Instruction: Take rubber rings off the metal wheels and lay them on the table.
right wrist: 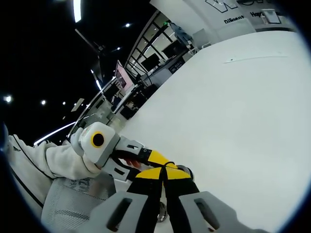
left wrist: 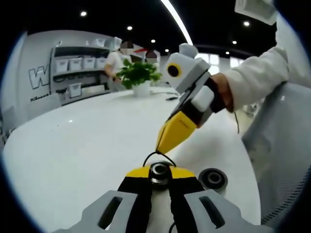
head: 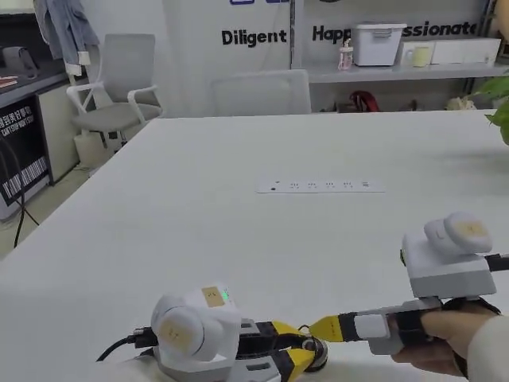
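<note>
My left gripper (left wrist: 160, 171) is shut on a small metal wheel (left wrist: 160, 174) just above the white table (head: 238, 239), near its front edge. A thin black rubber ring (left wrist: 158, 153) arches up from that wheel's top. My right gripper (left wrist: 171, 138) comes in from the right and its yellow tips are shut on that ring. In the head view the left gripper (head: 306, 356) and right gripper (head: 320, 328) meet at the wheel (head: 316, 354). The right gripper view shows its own shut tips (right wrist: 165, 170) against the wheel (right wrist: 183, 171). A second wheel (left wrist: 212, 178), with its black ring on, lies on the table beside them.
A flush power strip (head: 320, 186) is set in the table's middle. Office chairs (head: 119, 87) stand behind the far edge. A potted plant (left wrist: 138, 75) sits on the table's far end, with people standing beyond it. A shelf holding white boxes (head: 378, 44) lines the back wall.
</note>
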Action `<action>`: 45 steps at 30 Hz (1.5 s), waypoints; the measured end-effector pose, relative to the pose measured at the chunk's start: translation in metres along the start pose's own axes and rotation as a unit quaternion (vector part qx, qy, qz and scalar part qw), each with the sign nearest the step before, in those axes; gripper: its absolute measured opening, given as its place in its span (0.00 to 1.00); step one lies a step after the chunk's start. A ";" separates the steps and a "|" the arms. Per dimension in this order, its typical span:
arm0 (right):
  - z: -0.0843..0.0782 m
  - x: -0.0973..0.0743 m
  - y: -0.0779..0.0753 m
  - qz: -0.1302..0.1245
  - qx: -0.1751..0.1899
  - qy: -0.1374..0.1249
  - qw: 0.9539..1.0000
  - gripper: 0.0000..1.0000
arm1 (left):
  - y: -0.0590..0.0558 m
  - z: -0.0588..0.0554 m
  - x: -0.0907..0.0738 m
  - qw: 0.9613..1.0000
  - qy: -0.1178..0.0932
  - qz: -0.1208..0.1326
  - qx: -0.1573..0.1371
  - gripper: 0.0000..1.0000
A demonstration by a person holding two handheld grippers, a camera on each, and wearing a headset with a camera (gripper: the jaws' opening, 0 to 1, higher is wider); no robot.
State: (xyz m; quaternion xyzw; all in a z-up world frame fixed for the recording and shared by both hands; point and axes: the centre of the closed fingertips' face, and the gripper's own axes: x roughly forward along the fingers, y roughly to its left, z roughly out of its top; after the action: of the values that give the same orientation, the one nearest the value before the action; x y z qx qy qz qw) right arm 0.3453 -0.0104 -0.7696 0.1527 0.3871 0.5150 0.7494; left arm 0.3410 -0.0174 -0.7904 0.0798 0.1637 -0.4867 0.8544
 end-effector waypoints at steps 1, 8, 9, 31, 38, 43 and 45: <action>0.000 0.000 -0.001 -0.002 0.001 0.000 1.000 0.00 | 0.000 0.000 0.000 1.000 0.000 0.000 0.000 0.14; -0.003 -0.002 -0.008 -0.017 0.002 0.005 1.000 0.00 | 0.000 0.000 0.000 1.000 -0.002 0.001 -0.008 0.14; -0.005 -0.002 -0.010 -0.020 0.001 0.008 1.000 0.00 | 0.000 0.000 0.000 1.000 -0.002 0.001 -0.009 0.14; -0.002 -0.009 -0.016 -0.037 0.007 -0.003 0.999 0.00 | 0.000 0.021 -0.007 1.000 0.023 0.001 0.013 0.17; 0.011 -0.015 -0.014 -0.032 0.020 -0.029 0.999 0.00 | 0.006 0.040 -0.016 0.999 0.019 0.006 0.038 0.27; 0.018 -0.017 -0.011 -0.022 0.029 -0.045 0.998 0.00 | 0.013 0.054 -0.025 0.999 0.012 0.017 0.050 0.35; 0.020 -0.017 -0.010 -0.020 0.030 -0.051 0.998 0.00 | 0.015 0.059 -0.030 0.998 0.008 0.019 0.052 0.36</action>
State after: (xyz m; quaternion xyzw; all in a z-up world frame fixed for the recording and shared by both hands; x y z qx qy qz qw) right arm 0.3634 -0.0267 -0.7552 0.1935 0.3671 0.4796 0.7731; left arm 0.3515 -0.0034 -0.7248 0.1311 0.1439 -0.4771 0.8570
